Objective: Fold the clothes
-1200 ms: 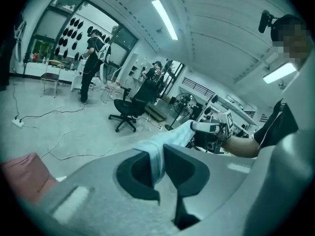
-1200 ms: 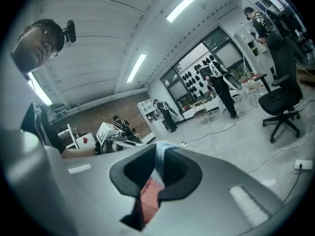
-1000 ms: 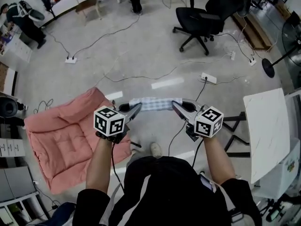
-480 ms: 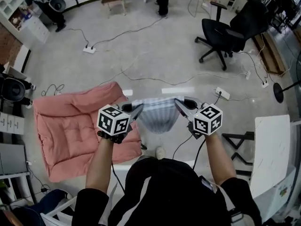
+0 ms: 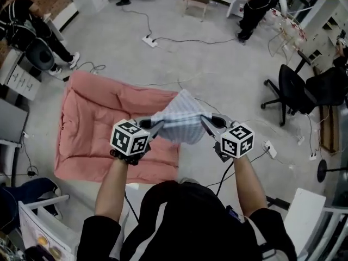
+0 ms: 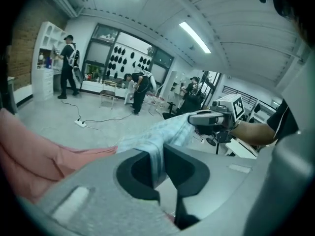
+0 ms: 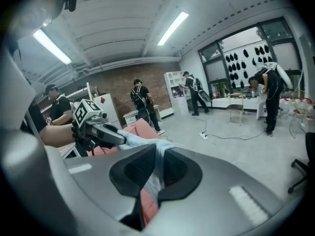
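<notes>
Pads, left gripper [image 6: 160, 163]: we see the two dark pads pinched together on a thin fold of the striped cloth [image 5: 182, 123], with only fabric between them.
Pads, right gripper [image 7: 157, 168]: clamped the same way on the cloth's other end, with a strip of fabric hanging down through the pads.
Where the cloth is: in the air in front of us, strung between the two grippers. In the head view it overlaps the right edge of the pink quilt [image 5: 98, 129].
Long axis: the gripped edge runs side to side, from one gripper to the other, roughly level.
Which way it points: from that edge the loose body of the cloth bulges away from us and rises to a rounded peak.
Kind of garment: pale blue and white stripes; it is too bunched for us to tell, though it may be a shirt.
Grippers together: side by side and near each other, with their tips angled inward towards the cloth.
Quilt: spread on the grey floor [image 5: 217, 64], ahead of us and to the left.
Further out: a white power strip [image 5: 149, 40] with its cable lies beyond the quilt, a black office chair [image 5: 296, 91] stands to the right, and people stand at the room's edges.
</notes>
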A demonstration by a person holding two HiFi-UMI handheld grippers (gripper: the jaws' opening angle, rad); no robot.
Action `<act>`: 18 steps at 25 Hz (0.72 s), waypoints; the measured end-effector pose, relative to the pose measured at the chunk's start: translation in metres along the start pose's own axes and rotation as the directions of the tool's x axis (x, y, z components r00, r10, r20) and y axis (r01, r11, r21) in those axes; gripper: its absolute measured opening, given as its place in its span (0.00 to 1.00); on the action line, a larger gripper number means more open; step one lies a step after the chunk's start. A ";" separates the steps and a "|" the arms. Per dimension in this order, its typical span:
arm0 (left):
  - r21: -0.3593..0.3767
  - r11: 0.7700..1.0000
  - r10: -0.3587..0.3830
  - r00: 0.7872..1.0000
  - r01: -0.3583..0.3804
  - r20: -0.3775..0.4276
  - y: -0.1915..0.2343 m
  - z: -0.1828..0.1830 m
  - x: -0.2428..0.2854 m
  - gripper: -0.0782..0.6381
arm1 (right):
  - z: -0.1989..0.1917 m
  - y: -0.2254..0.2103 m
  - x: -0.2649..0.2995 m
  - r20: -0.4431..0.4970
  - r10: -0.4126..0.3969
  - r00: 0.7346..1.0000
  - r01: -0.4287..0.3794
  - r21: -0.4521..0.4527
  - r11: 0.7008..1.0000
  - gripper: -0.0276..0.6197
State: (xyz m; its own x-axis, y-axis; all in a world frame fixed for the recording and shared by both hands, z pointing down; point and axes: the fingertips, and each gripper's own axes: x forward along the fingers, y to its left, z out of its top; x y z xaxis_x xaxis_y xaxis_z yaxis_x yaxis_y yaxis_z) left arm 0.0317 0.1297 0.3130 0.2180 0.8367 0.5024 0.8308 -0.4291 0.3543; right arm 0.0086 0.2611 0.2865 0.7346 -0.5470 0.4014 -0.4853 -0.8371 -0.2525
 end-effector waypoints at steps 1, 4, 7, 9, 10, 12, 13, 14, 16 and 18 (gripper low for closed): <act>-0.020 0.999 0.026 1.000 -0.026 0.016 0.013 -0.001 -0.014 0.15 | 0.006 0.008 0.017 -0.012 0.029 1.000 -0.029 -0.013 0.999 0.07; -0.074 0.993 0.100 0.994 -0.096 0.053 0.044 -0.008 -0.050 0.15 | 0.019 0.030 0.063 -0.043 0.115 0.992 -0.117 -0.042 0.992 0.07; -0.125 0.978 0.178 0.981 -0.167 0.080 0.068 -0.013 -0.081 0.15 | 0.030 0.049 0.102 -0.071 0.211 0.975 -0.215 -0.052 0.975 0.07; -0.169 0.961 0.235 0.967 -0.217 0.095 0.083 -0.018 -0.100 0.15 | 0.038 0.062 0.128 -0.093 0.287 0.953 -0.293 -0.050 0.955 0.07; -0.196 0.950 0.266 0.959 -0.243 0.100 0.090 -0.021 -0.109 0.15 | 0.041 0.069 0.142 -0.108 0.328 0.938 -0.335 -0.050 0.941 0.07; -0.263 0.918 0.332 0.937 -0.296 0.106 0.102 -0.028 -0.121 0.15 | 0.044 0.077 0.169 -0.152 0.414 0.897 -0.426 -0.053 0.903 0.07; -0.299 0.898 0.369 0.924 -0.324 0.106 0.108 -0.031 -0.125 0.15 | 0.045 0.079 0.183 -0.178 0.458 0.871 -0.473 -0.053 0.879 0.07; -0.336 0.874 0.404 0.909 -0.350 0.105 0.114 -0.035 -0.128 0.15 | 0.044 0.080 0.197 -0.205 0.500 0.841 -0.519 -0.049 0.853 0.07; -0.412 0.823 0.469 0.877 -0.391 0.104 0.124 -0.042 -0.131 0.15 | 0.041 0.082 0.222 -0.259 0.575 0.776 -0.601 -0.029 0.799 0.07; -0.495 0.764 0.529 0.841 -0.414 0.113 0.134 -0.048 -0.134 0.15 | 0.039 0.084 0.246 -0.308 0.640 0.704 -0.671 0.005 0.741 0.07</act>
State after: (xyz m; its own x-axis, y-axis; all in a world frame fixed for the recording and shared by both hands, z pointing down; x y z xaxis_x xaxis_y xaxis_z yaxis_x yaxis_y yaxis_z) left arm 0.0891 -0.0563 0.3313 0.6809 0.5150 0.5207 0.2912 -0.8427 0.4528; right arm 0.1669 0.0558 0.3291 0.0607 -0.9179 0.3922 -0.8506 -0.2531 -0.4609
